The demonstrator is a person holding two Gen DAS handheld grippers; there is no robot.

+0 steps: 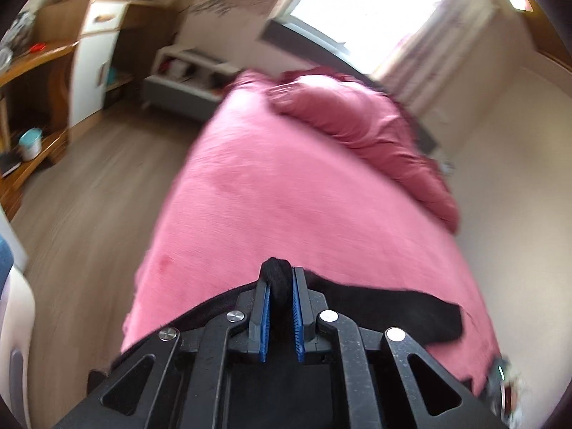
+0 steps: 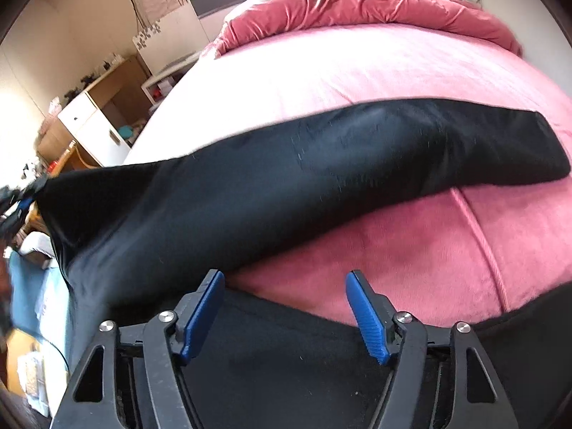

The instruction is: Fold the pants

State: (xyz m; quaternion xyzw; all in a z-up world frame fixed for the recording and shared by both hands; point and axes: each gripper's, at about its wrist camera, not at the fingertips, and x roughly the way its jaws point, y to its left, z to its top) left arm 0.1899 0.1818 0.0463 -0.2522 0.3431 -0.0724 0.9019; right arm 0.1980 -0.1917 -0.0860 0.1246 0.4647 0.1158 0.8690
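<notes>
No labels we can read. Our left hand-held gripper [image 1: 281,286] pinches the black pants [image 2: 304,164]; right hand-held gripper [image 2: 286,282] hangs spread over the pink bed's [image 2: 411,243] near edge.

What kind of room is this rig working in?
Most likely a home bedroom: a bed with pink cover and rumpled duvet, a curtained window, and a wooden cupboard along the wall.

black pants [image 2: 286,178], pink bedspread [image 2: 357,71], blue fingers [image 2: 366,316]
</notes>
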